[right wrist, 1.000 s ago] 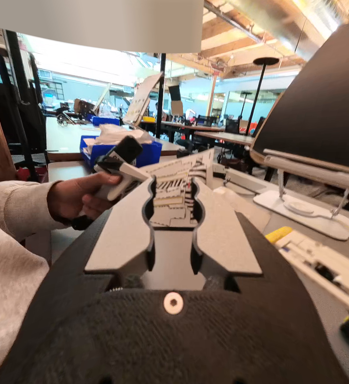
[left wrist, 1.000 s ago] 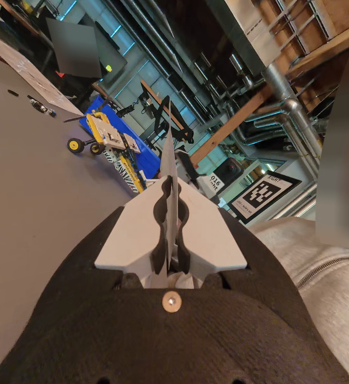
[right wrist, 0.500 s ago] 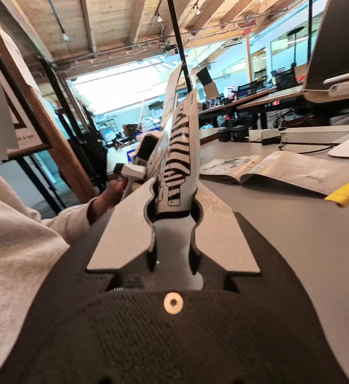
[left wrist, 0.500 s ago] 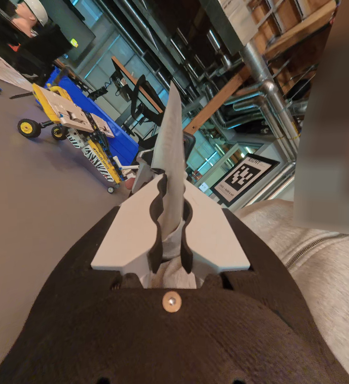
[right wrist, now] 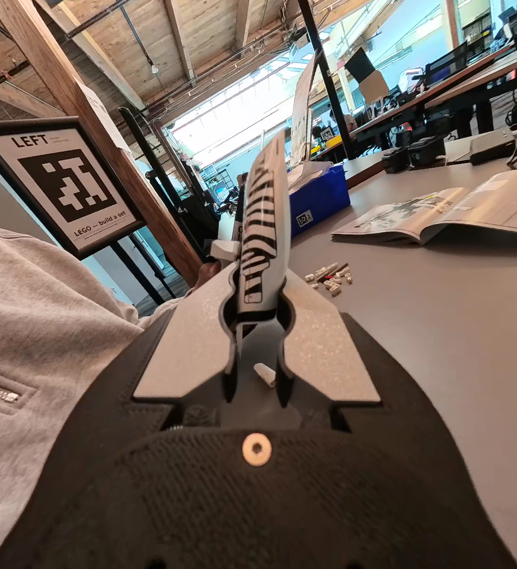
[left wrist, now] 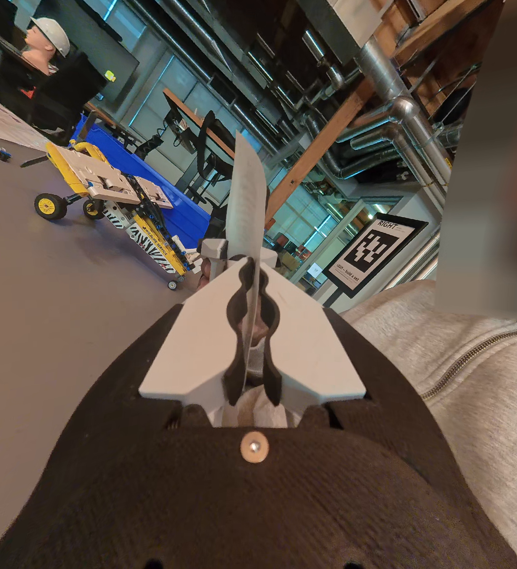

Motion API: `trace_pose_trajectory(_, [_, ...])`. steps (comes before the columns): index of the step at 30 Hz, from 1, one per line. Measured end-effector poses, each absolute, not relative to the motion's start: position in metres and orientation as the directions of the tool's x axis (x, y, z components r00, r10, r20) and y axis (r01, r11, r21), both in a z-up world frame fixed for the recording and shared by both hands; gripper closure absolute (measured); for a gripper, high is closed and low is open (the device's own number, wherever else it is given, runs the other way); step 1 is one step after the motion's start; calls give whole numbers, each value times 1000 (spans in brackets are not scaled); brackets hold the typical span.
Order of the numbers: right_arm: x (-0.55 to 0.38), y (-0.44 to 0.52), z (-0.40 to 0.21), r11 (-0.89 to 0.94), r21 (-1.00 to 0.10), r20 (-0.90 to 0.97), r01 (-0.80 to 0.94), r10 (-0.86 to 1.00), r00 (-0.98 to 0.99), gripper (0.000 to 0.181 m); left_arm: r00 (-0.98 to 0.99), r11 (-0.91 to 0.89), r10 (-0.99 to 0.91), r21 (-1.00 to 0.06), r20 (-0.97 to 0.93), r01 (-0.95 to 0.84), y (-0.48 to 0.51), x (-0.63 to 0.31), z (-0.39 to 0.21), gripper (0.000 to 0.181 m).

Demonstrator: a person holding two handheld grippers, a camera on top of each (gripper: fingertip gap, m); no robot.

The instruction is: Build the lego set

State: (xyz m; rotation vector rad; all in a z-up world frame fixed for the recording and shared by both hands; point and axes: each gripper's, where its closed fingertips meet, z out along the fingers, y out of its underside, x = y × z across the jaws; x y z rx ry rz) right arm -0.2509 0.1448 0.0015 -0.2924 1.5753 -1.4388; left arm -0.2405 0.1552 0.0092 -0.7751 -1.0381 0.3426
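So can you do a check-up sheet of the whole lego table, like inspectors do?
Surface: grey table, flat.
Job's things: part-built yellow and white lego vehicle stands on its wheels; striped sticker sheet is held up on edge; open instruction booklet lies flat.
Clutter: small heap of loose lego pieces; one white piece lies alone, nearer; blue bin sits behind the sheet.
Grippers: left hand-held gripper is shut on the sheet; right hand-held gripper has its jaws apart, with the sheet between them.
Cables: black cable beside a grey box, far off.
Surroundings: wooden post, framed marker sign, ceiling pipes.
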Motion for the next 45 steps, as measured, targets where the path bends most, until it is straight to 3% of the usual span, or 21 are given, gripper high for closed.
trace_pose_trajectory(26, [-257,145,4,328,-813,-551,480,-699,-456,160,503,617,631,-775,591,137,168,-238,10,181])
trace_pose_trajectory(28, [-258,142,0,338,-808,-564,483,-682,-466,154,498,617,634,-775,592,136,167,-239,9,181])
trace_pose_trajectory(31, [-273,135,-1,304,-801,-577,516,-623,-528,126,475,656,625,-746,620,112,158,-239,10,181])
trace_pose_trajectory(35, [-305,140,23,35,-905,-378,424,-526,-762,117,406,711,614,-698,677,89,142,-241,4,181])
trace_pose_trajectory(38, [-309,156,48,-207,-964,-77,169,-391,-917,117,385,730,602,-678,699,90,138,-242,0,181])
trace_pose_trajectory(40, [-292,166,57,-312,-950,133,-22,-339,-932,128,396,731,595,-676,699,95,141,-243,2,181])
trace_pose_trajectory(42, [-266,169,52,-333,-929,284,-162,-357,-890,134,422,724,589,-682,689,103,147,-243,5,181])
trace_pose_trajectory(45, [-244,162,34,-257,-955,259,-150,-468,-845,125,454,703,593,-702,665,110,156,-243,12,181])
